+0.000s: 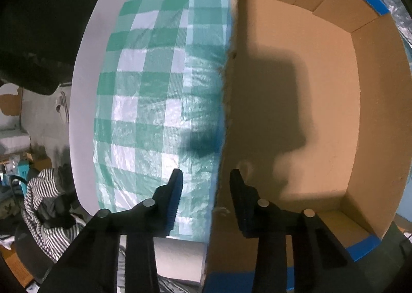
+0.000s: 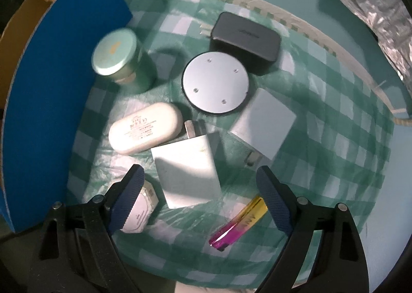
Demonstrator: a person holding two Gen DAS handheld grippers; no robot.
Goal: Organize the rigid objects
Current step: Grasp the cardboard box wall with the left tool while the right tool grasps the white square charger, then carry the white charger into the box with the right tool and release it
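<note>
In the left wrist view my left gripper (image 1: 206,173) is open, its fingers straddling the left wall of an empty cardboard box (image 1: 322,92). In the right wrist view my right gripper (image 2: 199,172) is open and empty, hovering over a white plug adapter (image 2: 186,172). Around the adapter lie a white oval case (image 2: 145,128), a round silver disc (image 2: 215,82), a dark grey charger (image 2: 244,39), a pale square block (image 2: 265,127), a green tin (image 2: 118,55), a pink-yellow stick (image 2: 238,223) and a small white object (image 2: 140,210) beside the left finger.
The objects lie on a green checked cloth (image 2: 334,164), which also shows in the left wrist view (image 1: 154,87). The box's blue outer wall (image 2: 51,87) stands left of the objects. Crinkled foil (image 2: 373,10) is at the far right. Striped clothing (image 1: 43,205) lies off the table's left.
</note>
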